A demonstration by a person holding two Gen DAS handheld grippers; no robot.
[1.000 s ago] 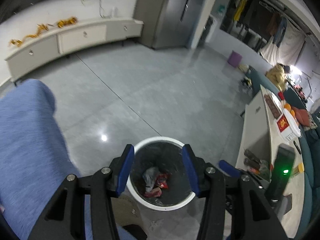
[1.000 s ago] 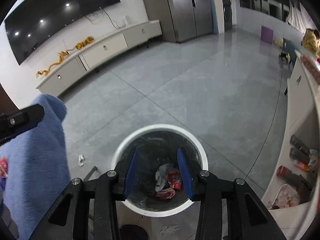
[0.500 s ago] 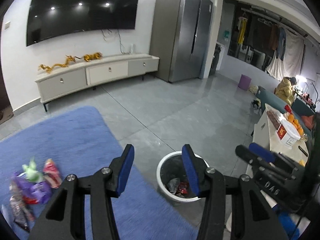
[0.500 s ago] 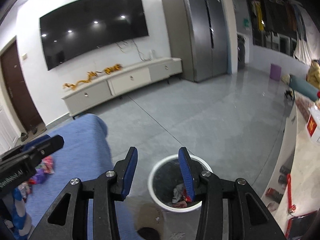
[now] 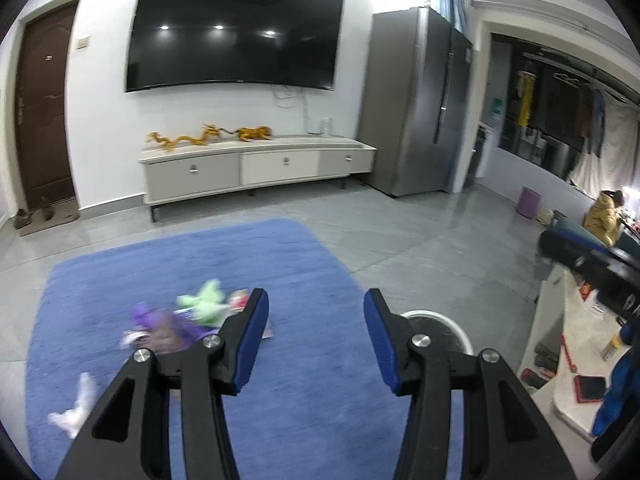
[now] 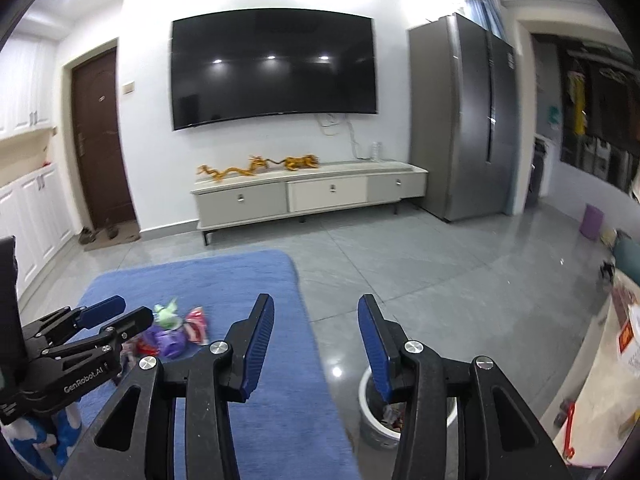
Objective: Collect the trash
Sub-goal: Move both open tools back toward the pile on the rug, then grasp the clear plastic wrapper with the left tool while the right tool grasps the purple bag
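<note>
A pile of trash wrappers, green, purple and red [image 5: 188,316], lies on the blue rug [image 5: 192,264]; it also shows in the right wrist view [image 6: 176,326]. A white crumpled scrap [image 5: 76,408] lies nearer on the rug. The white trash bin [image 6: 370,412] with wrappers inside stands on the grey floor right of the rug; its rim shows in the left wrist view [image 5: 448,322]. My left gripper [image 5: 316,336] is open and empty above the rug. My right gripper [image 6: 316,340] is open and empty, above the rug edge and bin.
A low white TV cabinet [image 5: 256,168] stands against the far wall under a black TV. A grey fridge [image 5: 420,100] is at the right. A white coffee table [image 5: 568,364] with items lies at the far right. A purple bin [image 6: 592,222] stands far off.
Both grippers have lifted and tilted up from over the bin, and swung left toward the rug. The trash pile has come into view. Both stay open and empty.
</note>
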